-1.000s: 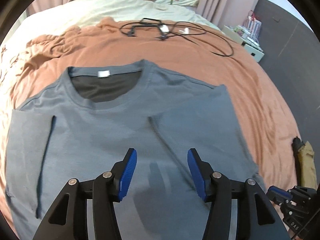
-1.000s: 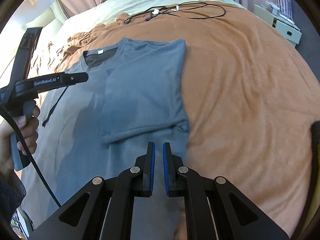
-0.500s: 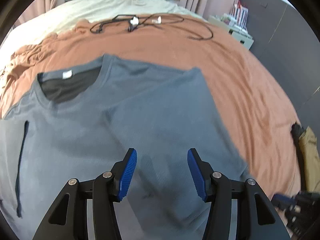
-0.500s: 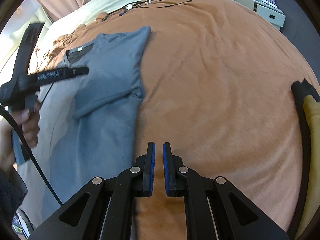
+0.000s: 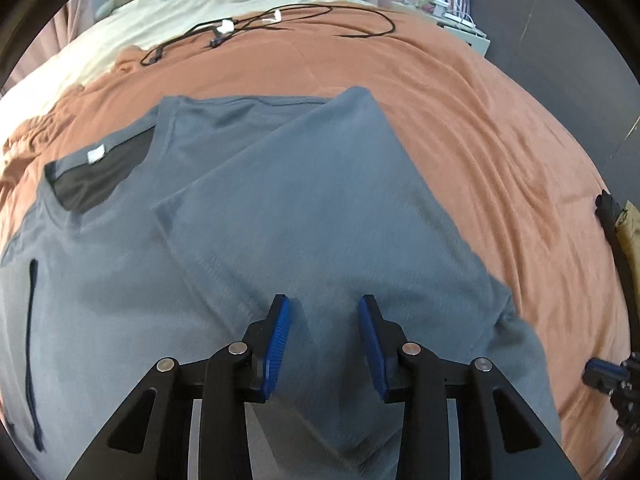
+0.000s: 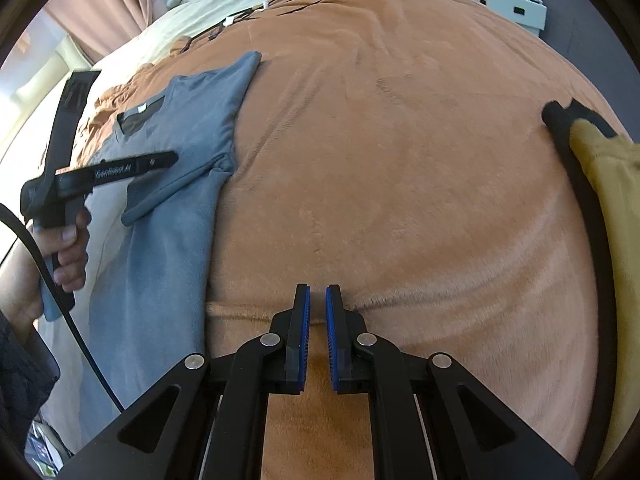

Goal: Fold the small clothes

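Grey-blue T-shirt (image 5: 304,208): soft knit, ribbed round collar, small white neck label; lies flat on the rust-orange fleece blanket (image 5: 480,128), its right side folded inward over the chest. Left gripper (image 5: 324,332): black frame, ridged blue pads, jaws spread wide, poised over the shirt's folded panel, holding nothing. Right gripper (image 6: 316,320): same build, pads drawn nearly together with a thin gap, empty, over bare blanket beside the shirt's edge. Black cable (image 5: 280,24): looped on the blanket beyond the collar.
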Demonstrator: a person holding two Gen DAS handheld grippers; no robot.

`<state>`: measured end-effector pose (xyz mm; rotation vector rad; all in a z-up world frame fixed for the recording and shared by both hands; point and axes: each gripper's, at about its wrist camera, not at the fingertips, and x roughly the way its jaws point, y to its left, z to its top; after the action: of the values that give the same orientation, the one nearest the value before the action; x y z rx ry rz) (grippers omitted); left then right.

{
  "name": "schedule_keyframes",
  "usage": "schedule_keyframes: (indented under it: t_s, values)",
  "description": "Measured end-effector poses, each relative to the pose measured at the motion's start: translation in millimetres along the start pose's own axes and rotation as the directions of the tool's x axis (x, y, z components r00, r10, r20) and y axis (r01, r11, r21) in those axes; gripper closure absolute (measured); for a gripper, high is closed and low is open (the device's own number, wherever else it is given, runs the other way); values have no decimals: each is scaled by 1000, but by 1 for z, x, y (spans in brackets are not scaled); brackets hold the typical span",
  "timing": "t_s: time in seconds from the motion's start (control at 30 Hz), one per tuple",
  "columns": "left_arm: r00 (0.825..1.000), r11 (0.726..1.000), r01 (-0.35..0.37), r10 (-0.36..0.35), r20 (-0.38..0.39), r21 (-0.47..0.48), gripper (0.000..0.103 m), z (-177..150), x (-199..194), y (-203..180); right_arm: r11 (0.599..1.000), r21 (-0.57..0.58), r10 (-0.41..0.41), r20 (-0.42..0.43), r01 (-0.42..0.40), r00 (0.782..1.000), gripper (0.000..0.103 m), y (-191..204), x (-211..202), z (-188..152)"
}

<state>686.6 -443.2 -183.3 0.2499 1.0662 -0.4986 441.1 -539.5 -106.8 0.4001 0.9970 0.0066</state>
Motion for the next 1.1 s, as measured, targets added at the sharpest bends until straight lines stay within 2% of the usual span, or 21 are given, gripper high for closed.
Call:
schedule_keyframes:
  t_s: [0.33, 0.5, 0.6, 0.63, 0.67, 0.7, 0.73, 0.77, 0.8, 0.87, 1.1]
  values:
    - [998, 1000, -1, 1, -66, -13, 65, -34, -19, 10, 1000, -5, 11, 12, -11, 1000, 98, 11, -24, -18]
    - [999, 998, 5, -7, -46, -62, 65, -54, -47, 20, 1000, -13, 24, 28, -24, 999, 98, 19, -46, -27]
    - [999, 994, 34, -37, -29, -104, 64, -70, -70, 30, 999, -27, 27, 41, -26, 999, 98, 27, -60, -33]
    - [999, 992, 44, -47, -24, -118, 63, -75, -76, 33, 999, -33, 26, 43, -25, 999, 94, 30, -66, -36]
    - [998, 989, 55, -59, -19, -136, 55, -82, -85, 38, 999, -33, 23, 44, -22, 999, 86, 33, -69, -38]
    - [998, 987, 62, -64, -10, -151, 44, -89, -94, 41, 999, -33, 20, 49, -19, 999, 57, 35, -74, -40]
    - [998, 985, 61, -61, 5, -160, 40, -95, -104, 43, 999, -30, 16, 62, -14, 998, 29, 37, -80, -43]
    - [998, 984, 56, -53, 23, -166, 28, -100, -114, 46, 1000, -28, 12, 77, -10, 997, 23, 39, -86, -47]
    - [998, 984, 56, -50, 38, -172, 16, -103, -122, 48, 999, -31, 15, 83, -13, 996, 22, 41, -91, -50]
    - [995, 978, 70, -54, 83, -194, 5, -118, -144, 55, 999, -33, 19, 81, -16, 997, 22, 45, -99, -59]
    - [989, 975, 31, 2, 146, -221, 3, -176, -207, 80, 998, -18, -63, 81, 64, 995, 18, 54, -120, -81]
